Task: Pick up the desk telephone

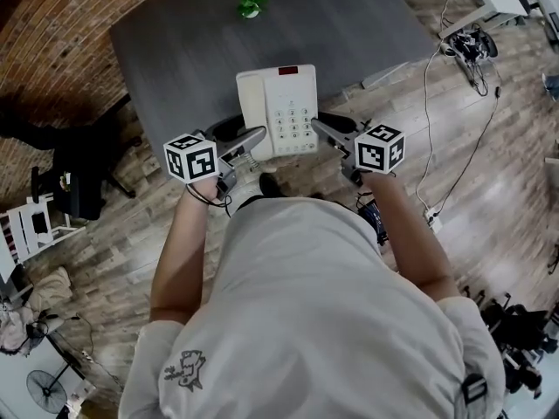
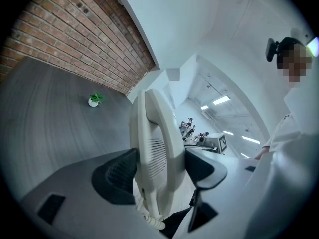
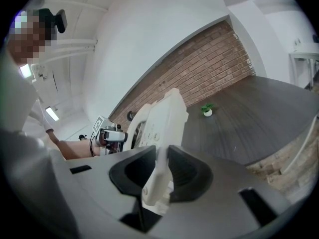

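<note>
The white desk telephone (image 1: 278, 112) is held between both grippers over the near edge of the dark grey table (image 1: 192, 42). Its handset lies along its left side and its keypad faces up. My left gripper (image 1: 251, 141) is shut on the handset side (image 2: 158, 148), with both pads pressing on it and the coiled cord (image 2: 148, 218) hanging below. My right gripper (image 1: 327, 132) is shut on the thin right edge of the phone (image 3: 158, 173). In the right gripper view the phone's body (image 3: 162, 118) tilts away, with the left gripper's marker cube (image 3: 102, 122) behind it.
A small potted plant (image 1: 251, 5) stands at the far side of the table. A black chair (image 1: 79, 177) is on the wooden floor at left. Cables (image 1: 472, 129) run across the floor at right. A brick wall (image 2: 84, 39) lies beyond the table.
</note>
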The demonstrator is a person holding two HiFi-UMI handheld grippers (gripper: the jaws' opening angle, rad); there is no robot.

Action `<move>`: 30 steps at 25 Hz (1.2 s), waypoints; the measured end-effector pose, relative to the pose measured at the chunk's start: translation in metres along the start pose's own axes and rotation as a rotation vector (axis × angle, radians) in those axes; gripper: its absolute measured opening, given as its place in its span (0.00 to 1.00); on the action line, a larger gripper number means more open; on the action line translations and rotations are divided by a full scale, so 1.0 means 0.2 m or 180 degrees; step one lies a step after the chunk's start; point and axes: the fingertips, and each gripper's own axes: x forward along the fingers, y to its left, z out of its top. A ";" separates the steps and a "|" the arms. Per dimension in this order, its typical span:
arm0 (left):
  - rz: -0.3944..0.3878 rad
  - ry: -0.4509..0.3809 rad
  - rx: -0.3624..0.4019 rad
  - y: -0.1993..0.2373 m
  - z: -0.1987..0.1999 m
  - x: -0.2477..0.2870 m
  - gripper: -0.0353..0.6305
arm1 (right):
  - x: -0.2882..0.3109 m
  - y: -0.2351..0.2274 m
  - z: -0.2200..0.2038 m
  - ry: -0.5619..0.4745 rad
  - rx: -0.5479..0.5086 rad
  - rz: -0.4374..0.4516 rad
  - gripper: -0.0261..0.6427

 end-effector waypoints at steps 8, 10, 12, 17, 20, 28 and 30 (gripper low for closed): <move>0.0101 -0.0060 0.0089 -0.24 -0.20 0.14 0.53 | -0.30 -0.04 -0.17 -0.0022 -0.0082 0.0063 0.16; 0.0127 -0.0073 0.0123 -0.31 -0.27 0.18 0.53 | -0.38 -0.05 -0.22 -0.0038 -0.0096 0.0077 0.16; 0.0154 -0.0096 0.0165 -0.38 -0.35 0.21 0.53 | -0.48 -0.05 -0.28 -0.0076 -0.0116 0.0104 0.16; 0.0201 -0.0133 0.0208 -0.58 -0.52 0.25 0.53 | -0.70 0.00 -0.41 -0.0137 -0.0143 0.0156 0.17; 0.0210 -0.0156 0.0217 -0.67 -0.60 0.25 0.53 | -0.80 0.04 -0.48 -0.0161 -0.0160 0.0174 0.17; 0.0185 -0.0197 0.0085 -0.70 -0.59 0.24 0.53 | -0.82 0.06 -0.46 -0.0107 -0.0110 0.0134 0.17; 0.0181 -0.0200 0.0064 -0.71 -0.60 0.24 0.53 | -0.83 0.07 -0.46 -0.0094 -0.0106 0.0123 0.17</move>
